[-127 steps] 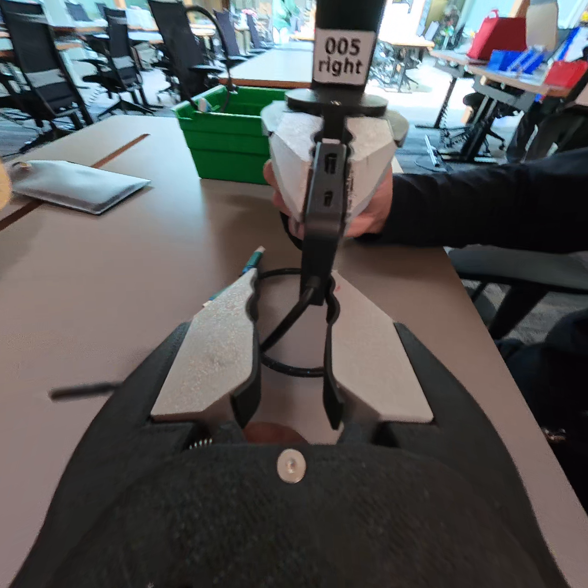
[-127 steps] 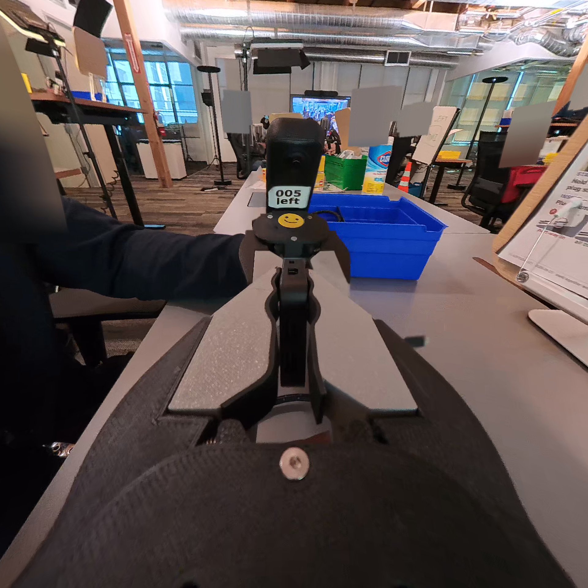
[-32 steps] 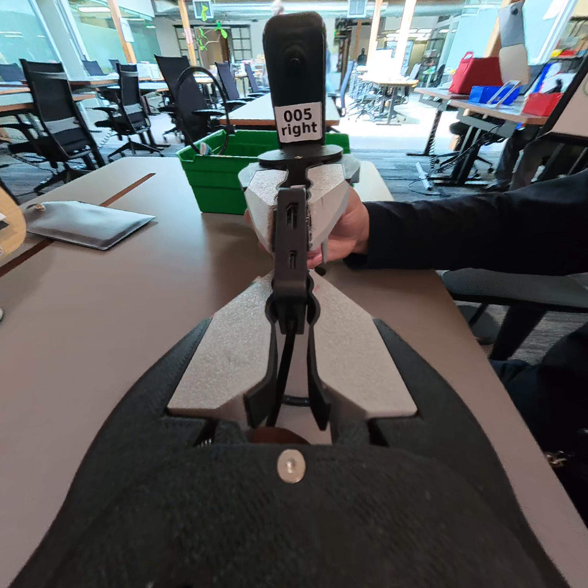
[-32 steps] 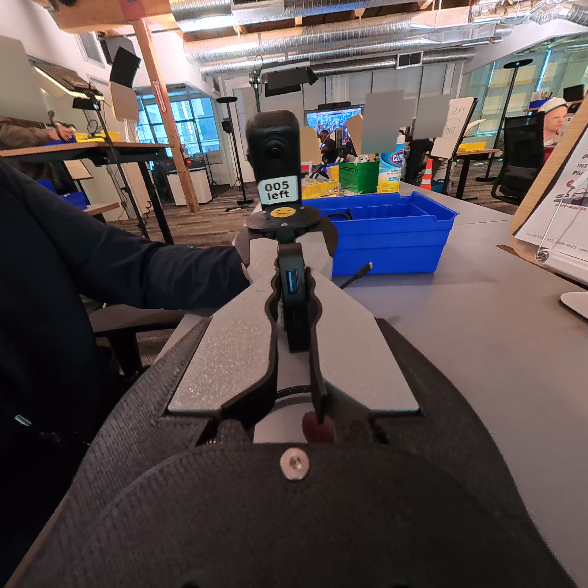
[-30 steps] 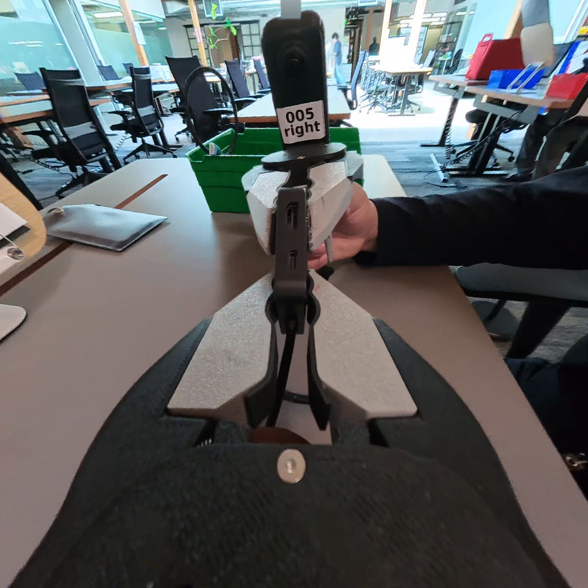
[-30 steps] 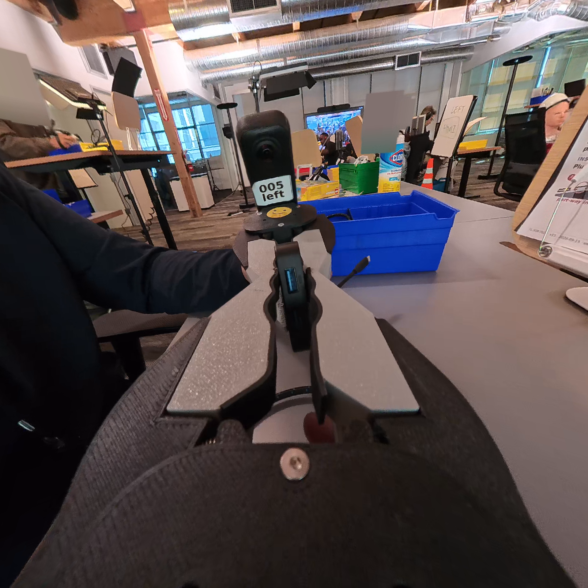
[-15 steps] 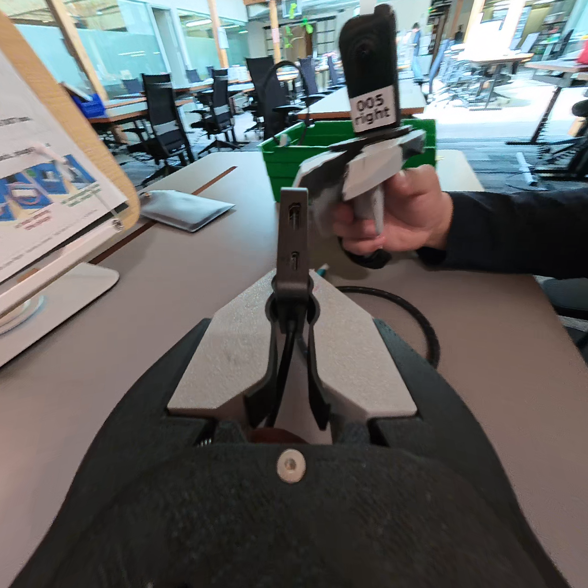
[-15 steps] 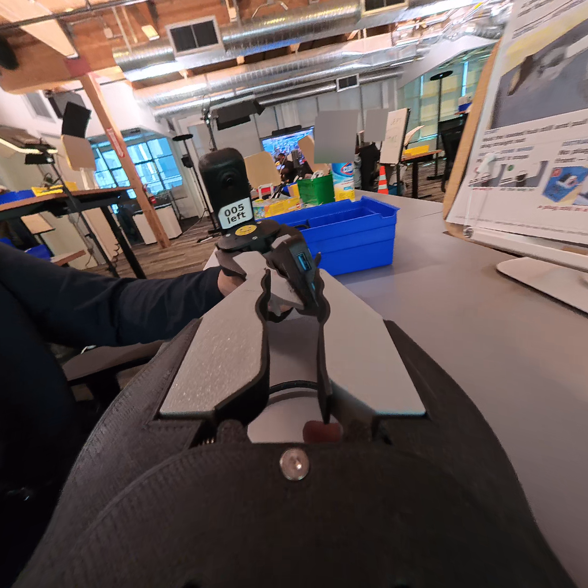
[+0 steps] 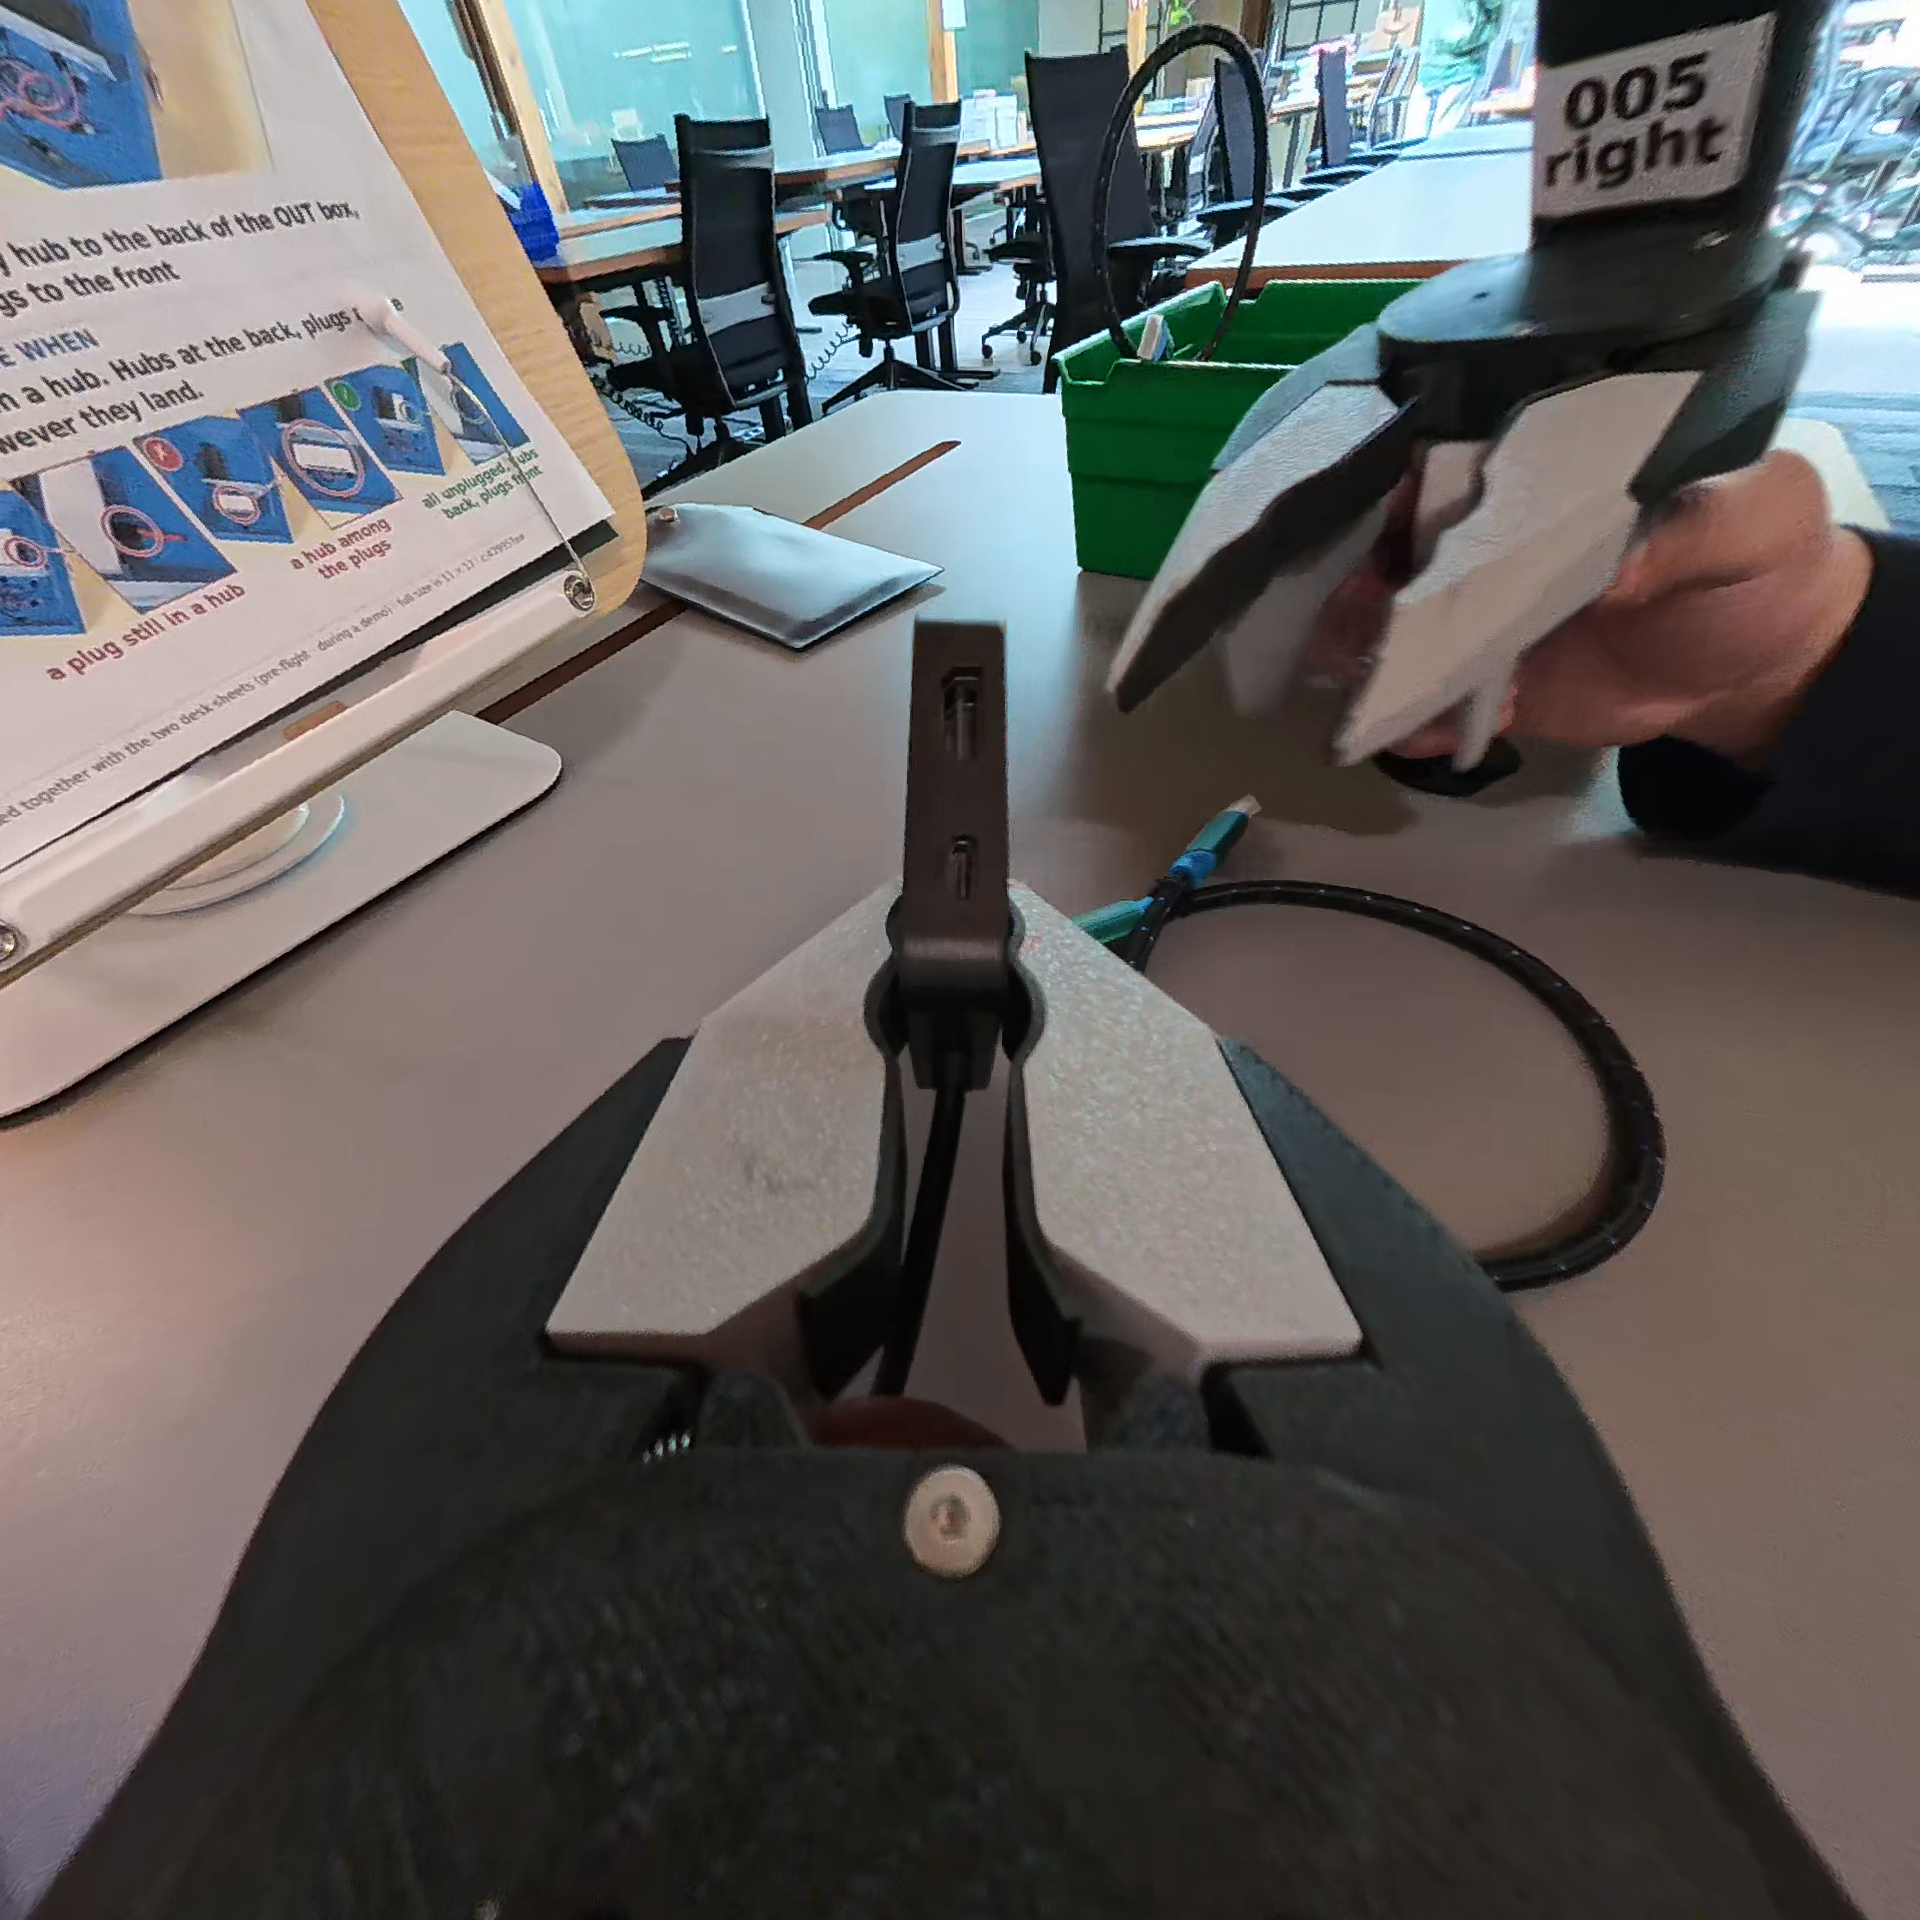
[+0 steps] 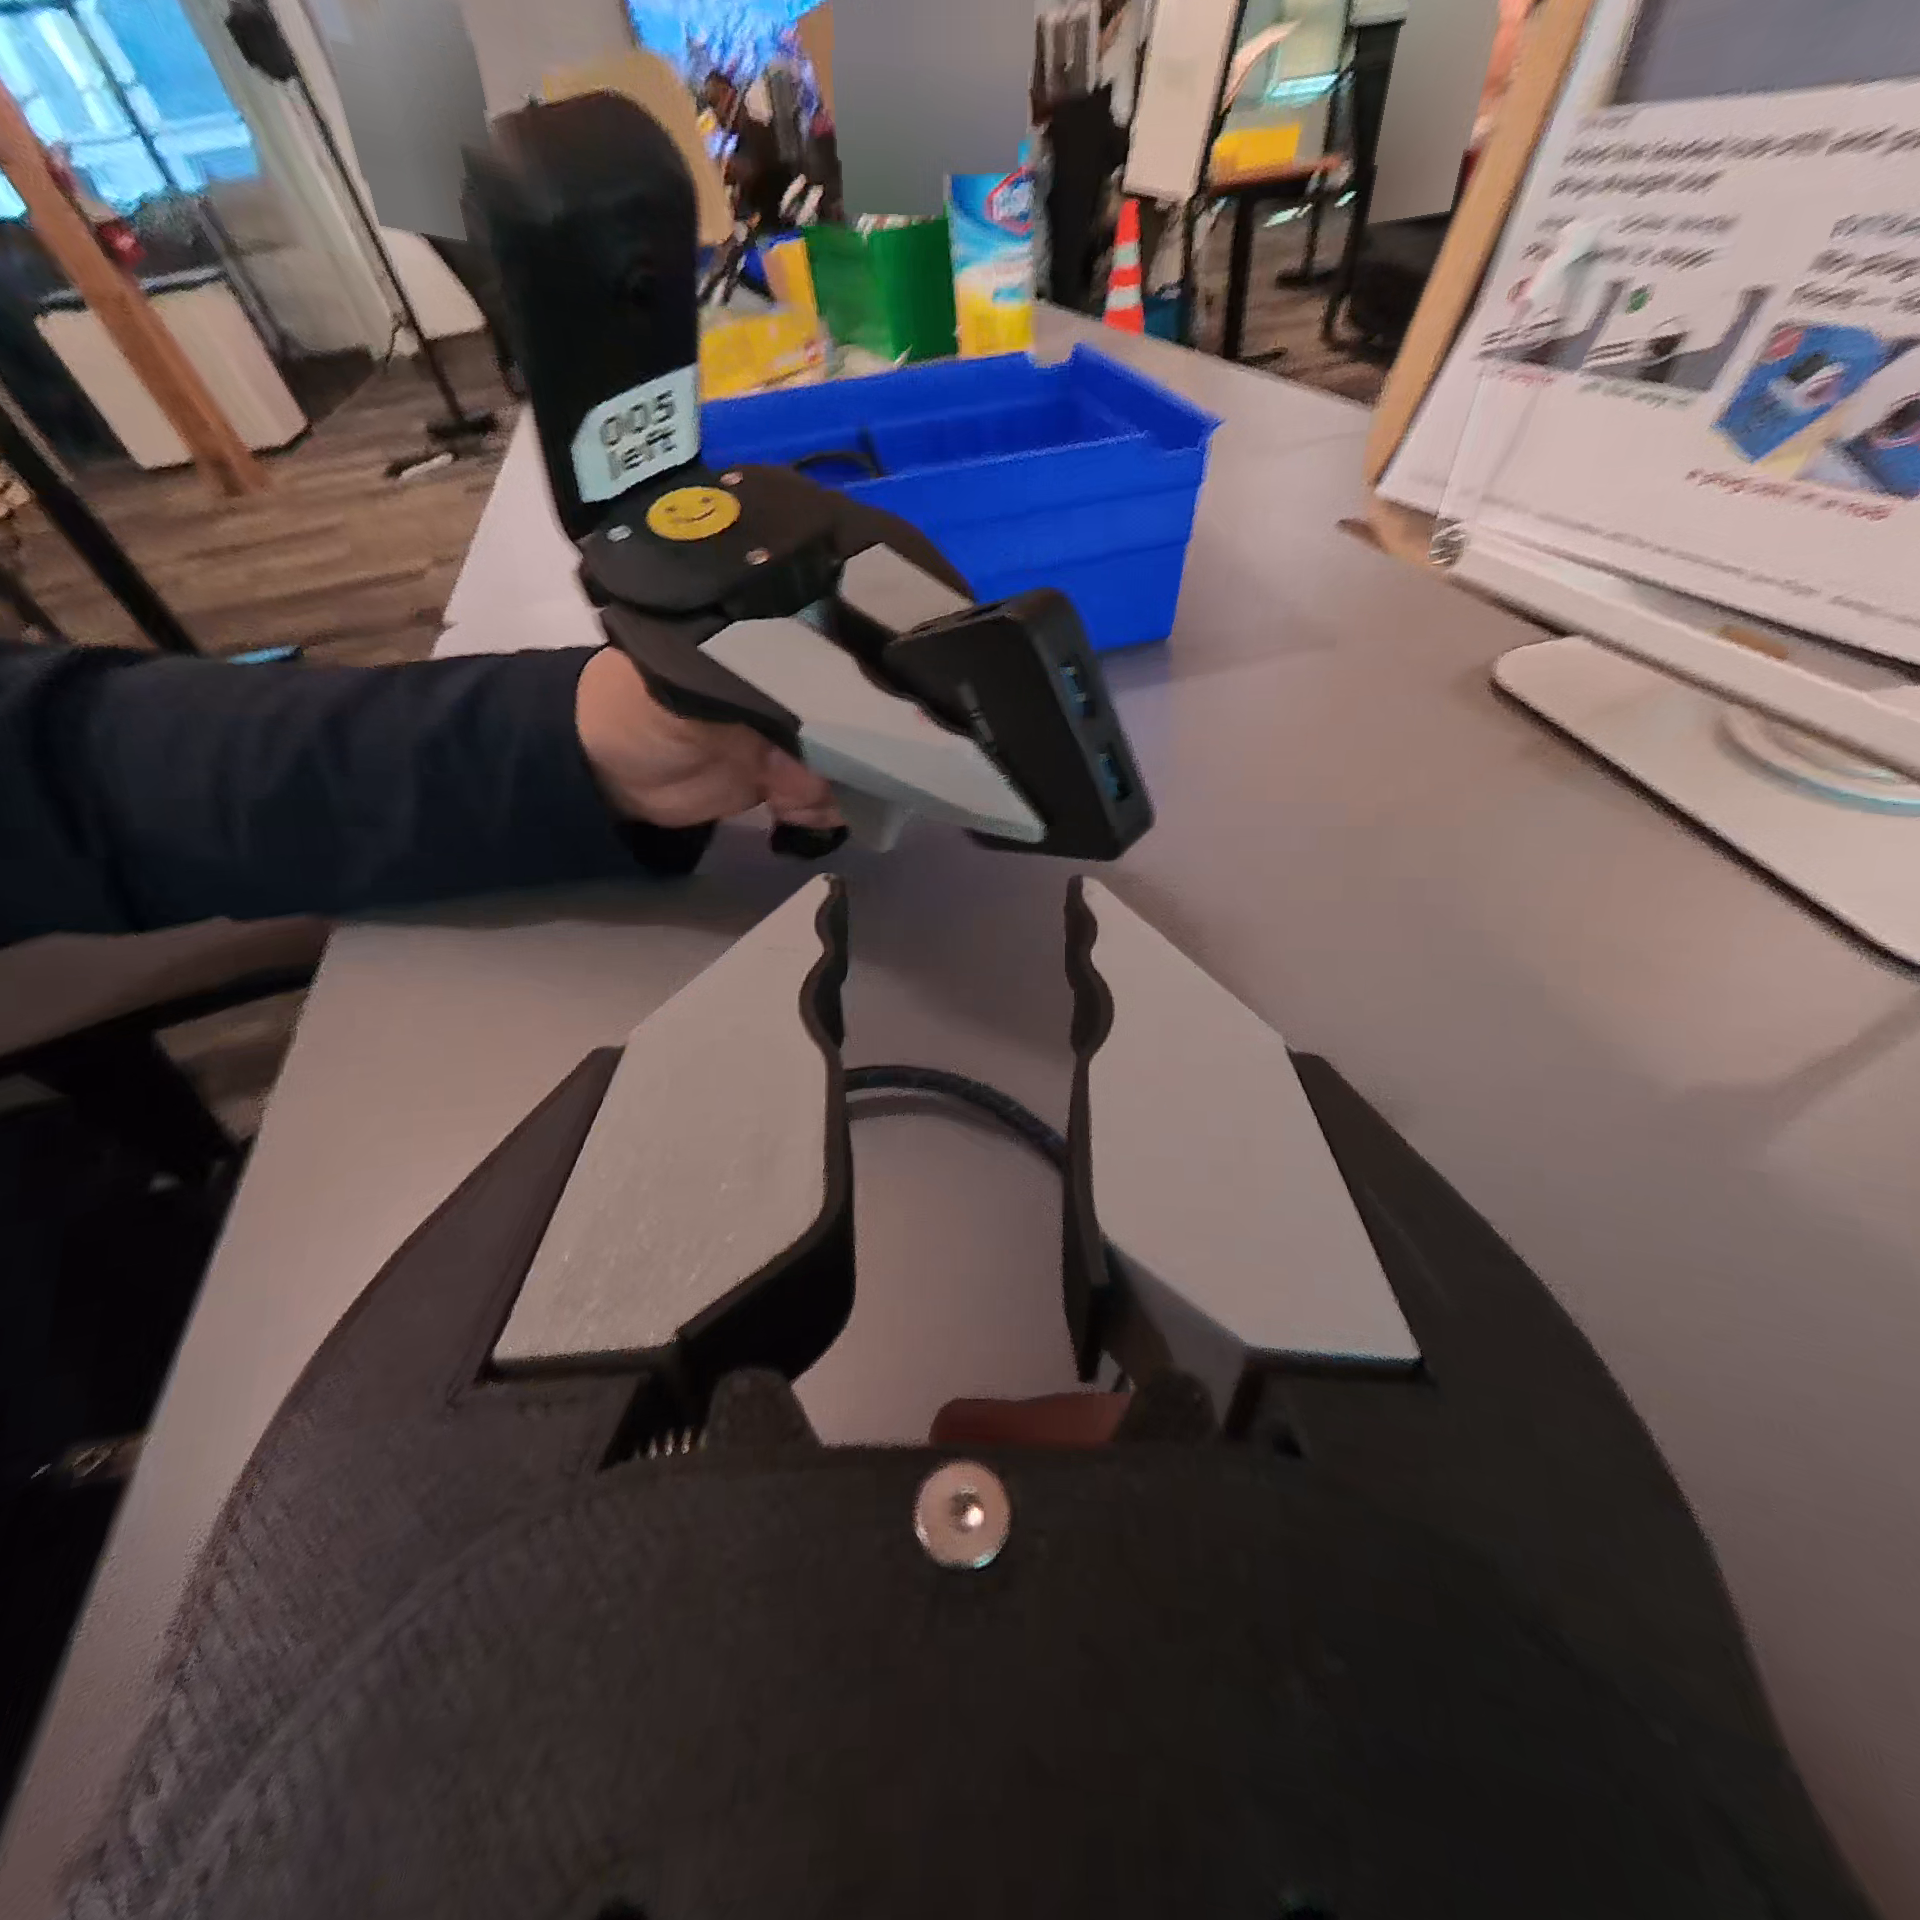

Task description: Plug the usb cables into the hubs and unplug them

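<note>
My left tool (image 9: 951,977) is clamped on the black hub (image 9: 954,790), held upright above the surface (image 9: 520,1039); no plug shows in its ports. My right tool (image 10: 951,904) hangs empty, fingers apart, over the braided cable (image 9: 1538,1049), whose teal plug (image 9: 1210,847) lies loose, seemingly untouched. Green bin (image 9: 1164,468) and blue bin (image 10: 1039,488) sit beyond.

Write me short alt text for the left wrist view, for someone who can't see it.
The left gripper is shut on a dark hub, held upright above a grey table. Ahead, the right gripper hangs open over a looped black cable with teal plugs; a green bin sits behind.
</note>
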The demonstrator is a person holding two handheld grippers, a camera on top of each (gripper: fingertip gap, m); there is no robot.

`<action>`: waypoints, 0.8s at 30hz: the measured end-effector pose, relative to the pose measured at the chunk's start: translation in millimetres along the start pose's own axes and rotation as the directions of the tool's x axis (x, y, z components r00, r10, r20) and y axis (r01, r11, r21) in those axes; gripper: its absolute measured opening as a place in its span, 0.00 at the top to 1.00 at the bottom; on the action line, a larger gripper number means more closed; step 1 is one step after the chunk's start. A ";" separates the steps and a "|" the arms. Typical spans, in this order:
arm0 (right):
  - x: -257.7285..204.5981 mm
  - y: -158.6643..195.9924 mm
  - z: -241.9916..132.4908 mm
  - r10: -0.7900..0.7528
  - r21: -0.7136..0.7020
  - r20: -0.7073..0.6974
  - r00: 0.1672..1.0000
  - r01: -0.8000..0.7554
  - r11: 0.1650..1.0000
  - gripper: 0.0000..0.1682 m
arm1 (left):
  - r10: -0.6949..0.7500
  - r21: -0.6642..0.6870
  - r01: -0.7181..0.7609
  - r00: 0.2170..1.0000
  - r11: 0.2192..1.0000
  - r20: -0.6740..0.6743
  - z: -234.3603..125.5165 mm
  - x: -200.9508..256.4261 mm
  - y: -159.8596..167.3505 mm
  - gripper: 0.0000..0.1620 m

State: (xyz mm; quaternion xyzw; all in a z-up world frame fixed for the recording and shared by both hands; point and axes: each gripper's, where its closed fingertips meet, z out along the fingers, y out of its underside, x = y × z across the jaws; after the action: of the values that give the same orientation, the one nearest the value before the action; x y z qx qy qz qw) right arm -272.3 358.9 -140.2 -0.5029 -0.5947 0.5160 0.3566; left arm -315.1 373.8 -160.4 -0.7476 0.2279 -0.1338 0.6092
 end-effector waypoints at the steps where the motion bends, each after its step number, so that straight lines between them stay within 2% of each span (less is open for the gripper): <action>1: -6.6 1.3 -1.1 0.003 -0.022 0.023 1.000 -0.003 1.000 0.77 | -0.001 -0.002 0.001 1.000 1.000 0.002 0.1 -0.6 0.7 0.93; 4: -23.8 3.9 -9.1 0.045 -0.060 0.030 0.999 -0.043 0.997 0.78 | -0.008 -0.010 0.008 1.000 1.000 0.013 0.0 -3.1 1.6 0.94; 7: -45.5 20.9 -15.4 0.111 -0.139 0.012 0.994 -0.108 0.984 0.79 | -0.015 -0.010 0.015 1.000 1.000 0.020 -1.0 -4.4 -0.2 0.93; 10: -70.8 54.8 -18.2 0.175 -0.282 0.002 0.984 -0.168 0.945 0.78 | 0.003 -0.010 -0.003 0.999 1.000 0.036 -2.0 -5.8 -0.6 0.94; 13: -80.5 100.5 -31.0 0.174 -0.476 -0.056 0.983 -0.180 0.861 0.85 | 0.029 -0.030 -0.028 0.998 0.999 0.057 -1.7 -9.1 3.6 0.94; 14: -80.1 114.9 -38.7 0.173 -0.537 -0.078 0.982 -0.188 0.822 0.86 | 0.030 -0.036 -0.028 0.998 0.999 0.059 -1.3 -9.8 5.2 0.93; 15: -79.7 123.4 -46.1 0.188 -0.572 -0.091 0.978 -0.206 0.794 0.92 | 0.029 -0.039 -0.027 0.998 0.999 0.060 -0.9 -10.4 6.0 0.93; 18: -76.3 130.8 -71.9 0.278 -0.634 -0.122 0.953 -0.290 0.717 0.94 | 0.027 -0.036 -0.025 0.998 0.999 0.059 -1.4 -10.9 4.8 0.94; 20: -65.2 135.0 -91.1 0.278 -0.682 -0.153 0.948 -0.305 0.665 0.96 | 0.025 -0.025 -0.024 0.998 0.999 0.062 -3.0 -11.0 1.5 0.94; 21: -52.0 137.9 -102.5 0.247 -0.706 -0.195 0.949 -0.311 0.636 1.00 | 0.023 -0.019 -0.022 0.998 1.000 0.062 -3.8 -10.8 -0.2 0.94; 22: -34.8 140.3 -115.2 0.199 -0.725 -0.256 0.946 -0.324 0.608 1.00 | 0.021 -0.013 -0.021 0.998 1.000 0.064 -4.6 -11.1 -1.8 0.94; 24: -3.2 138.8 -137.7 0.111 -0.738 -0.372 0.921 -0.366 0.567 0.92 | 0.020 -0.007 -0.020 0.998 1.000 0.065 -5.8 -11.3 -3.6 0.94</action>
State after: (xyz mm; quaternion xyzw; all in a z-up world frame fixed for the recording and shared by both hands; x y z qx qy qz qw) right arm -109.8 385.7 -245.6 -0.7532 -0.6291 0.1625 0.1027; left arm -326.9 375.0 -154.8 -0.7511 0.2160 -0.1027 0.6153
